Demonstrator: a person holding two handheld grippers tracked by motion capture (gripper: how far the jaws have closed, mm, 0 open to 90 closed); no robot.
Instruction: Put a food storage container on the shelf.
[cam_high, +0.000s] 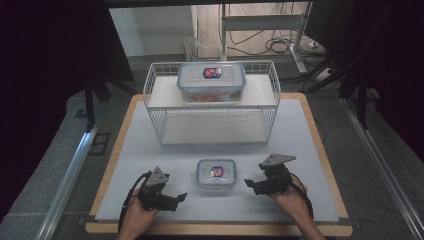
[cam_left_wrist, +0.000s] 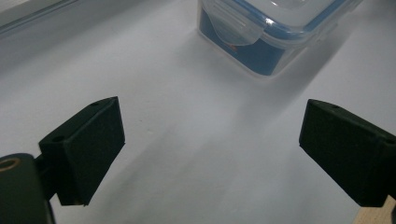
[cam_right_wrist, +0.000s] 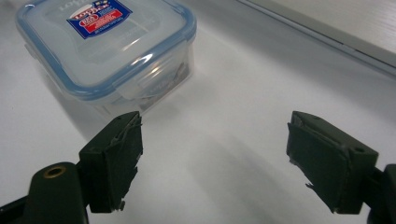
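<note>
Where dark curtains hang, white mat on wooden table, grey floor.

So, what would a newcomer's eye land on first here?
Probably the small lidded container with a blue seal and red-and-blue label, sitting near the front of the white table, flanked by the left claw and right claw, both open and apart from it. Behind stands a white wire rack with a larger lidded container on its upper shelf.

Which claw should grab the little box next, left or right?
Probably the right claw. Its open jaws sit closer to the small box, level with its side. The left claw, also open, sits lower and farther off.
</note>
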